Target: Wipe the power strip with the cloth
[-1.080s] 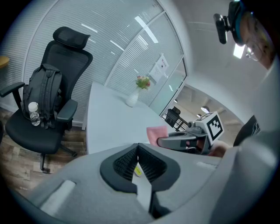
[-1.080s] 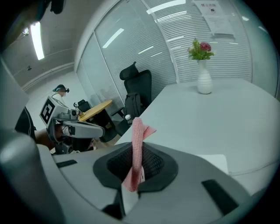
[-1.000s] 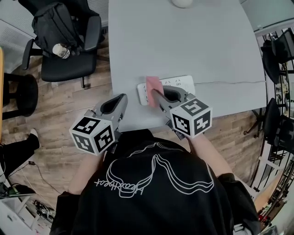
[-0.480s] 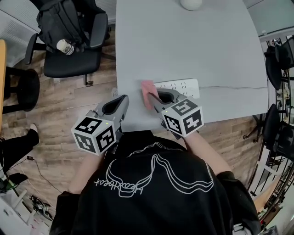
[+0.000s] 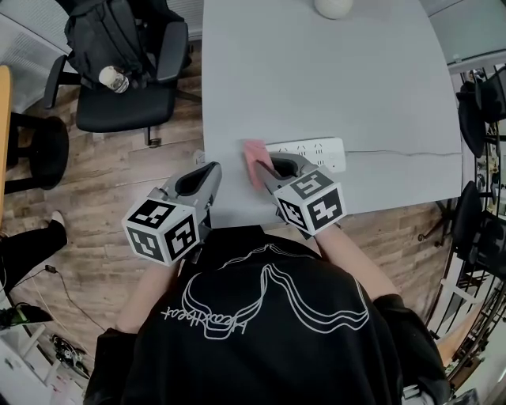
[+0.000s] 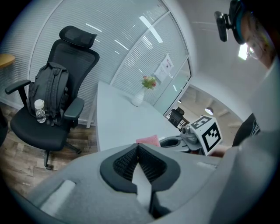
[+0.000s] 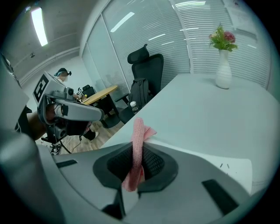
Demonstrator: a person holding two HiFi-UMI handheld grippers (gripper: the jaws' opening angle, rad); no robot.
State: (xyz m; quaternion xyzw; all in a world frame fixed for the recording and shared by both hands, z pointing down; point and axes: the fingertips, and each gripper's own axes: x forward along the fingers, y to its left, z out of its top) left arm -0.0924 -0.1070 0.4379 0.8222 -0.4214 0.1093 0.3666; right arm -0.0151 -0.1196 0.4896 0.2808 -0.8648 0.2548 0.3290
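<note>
At the upper left of the head view, a black chair (image 5: 118,87) carrying a backpack (image 5: 103,35) and a bottle (image 5: 113,79) stands on the wood floor, close to the left edge of the grey table (image 5: 316,79). Lower left of centre, the left gripper (image 5: 210,172) sits at the table's near left corner, its jaws pressed together with nothing between them. Whether it touches the tabletop cannot be told.

Just to its right, the pink cloth (image 5: 254,162) stands on edge at the left end of the white strip (image 5: 312,150), close to the table's left edge. The right gripper (image 5: 266,164) has its jaws clamped on the cloth, which runs up between the pads and sticks out past the tips in the right gripper view.

The strip lies across the centre of the frame, parallel to the table's near edge and not far from it. Its thin cord (image 5: 403,153) runs from its right end to the table's right edge. Above the strip the tabletop lies bare up to a white vase (image 5: 334,6) at the top edge. More dark chairs (image 5: 482,87) crowd the right border.
</note>
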